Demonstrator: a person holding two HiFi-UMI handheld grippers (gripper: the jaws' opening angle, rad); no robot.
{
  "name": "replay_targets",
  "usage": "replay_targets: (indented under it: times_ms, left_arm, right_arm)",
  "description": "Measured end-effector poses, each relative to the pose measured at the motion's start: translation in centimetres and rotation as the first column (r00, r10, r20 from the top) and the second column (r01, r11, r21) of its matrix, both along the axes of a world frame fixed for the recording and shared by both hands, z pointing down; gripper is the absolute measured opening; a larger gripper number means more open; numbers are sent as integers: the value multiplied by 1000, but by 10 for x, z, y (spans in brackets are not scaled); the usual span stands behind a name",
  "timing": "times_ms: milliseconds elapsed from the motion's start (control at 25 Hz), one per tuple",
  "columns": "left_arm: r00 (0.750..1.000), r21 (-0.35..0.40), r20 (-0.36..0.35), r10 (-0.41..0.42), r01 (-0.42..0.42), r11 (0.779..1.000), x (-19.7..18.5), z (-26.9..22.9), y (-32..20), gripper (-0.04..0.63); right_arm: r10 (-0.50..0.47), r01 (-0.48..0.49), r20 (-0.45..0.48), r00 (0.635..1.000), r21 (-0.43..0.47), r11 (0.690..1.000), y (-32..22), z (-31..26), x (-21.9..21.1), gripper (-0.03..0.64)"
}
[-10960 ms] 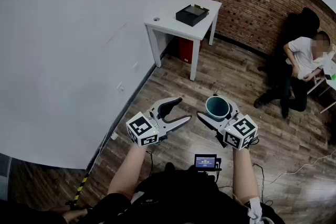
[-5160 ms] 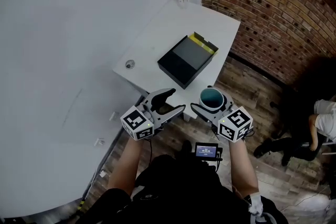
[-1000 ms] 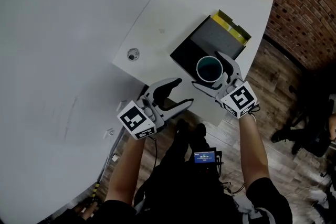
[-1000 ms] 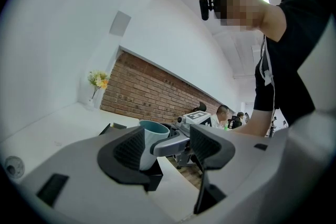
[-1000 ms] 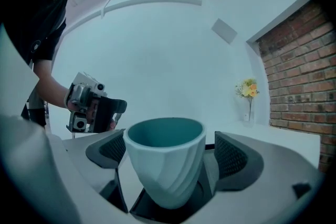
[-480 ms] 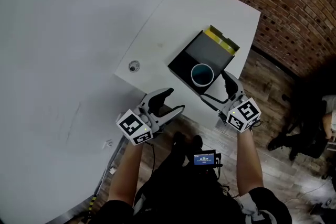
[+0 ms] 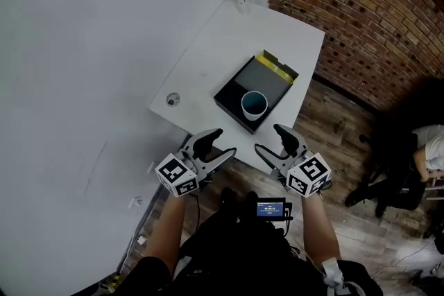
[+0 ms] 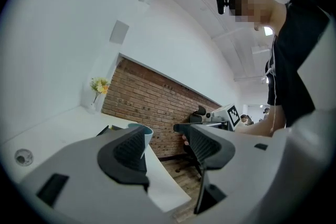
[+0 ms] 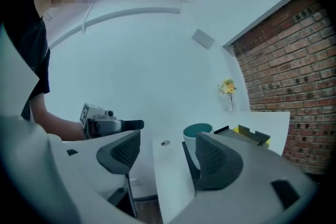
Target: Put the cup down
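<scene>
at 11 o'clock of the right gripper (image 7: 270, 138), cup (image 7: 254, 105) stands on the box (image 7: 269, 75). jaws closing empty, so pull straight back. left gripper (image 7: 220, 143) spread, idle.

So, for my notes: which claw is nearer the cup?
The right claw: empty, its jaws closing, it sits just short of the cup on the black box. The left claw sits farther off to the side.

readable text: none | small screen (image 7: 271, 209) at person's chest: print too small to make out
</scene>
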State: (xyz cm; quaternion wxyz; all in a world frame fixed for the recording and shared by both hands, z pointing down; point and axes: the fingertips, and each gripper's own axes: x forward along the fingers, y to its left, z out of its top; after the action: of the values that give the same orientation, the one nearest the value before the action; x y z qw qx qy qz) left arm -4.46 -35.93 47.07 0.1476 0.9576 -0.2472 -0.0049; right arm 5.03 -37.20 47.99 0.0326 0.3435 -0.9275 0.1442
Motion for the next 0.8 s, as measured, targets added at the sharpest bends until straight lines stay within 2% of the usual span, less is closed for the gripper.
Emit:
replay_targets:
  times_ms: [240,360,480,800]
  left_arm:
    - [1000,-6,-23,18,-18,1000,9,-4,22,275]
    - [999,1,-25,28,-28,1000,14,-9,29,275]
    - [999,15,-13,41,-41,999,19,-11,35,275]
    - [999,56,-8,45,-44,997,22,-22,40,259]
  right_arm:
    - [67,-67,4,998,11,998,19,-15,-1,173]
    - [86,-86,-11,996,20,996,24,-23,0,118]
    - [108,-107,-21,994,21,994,26,-28,3,79]
    - [133,-132,-17,991,32,991,30,-34,9,49]
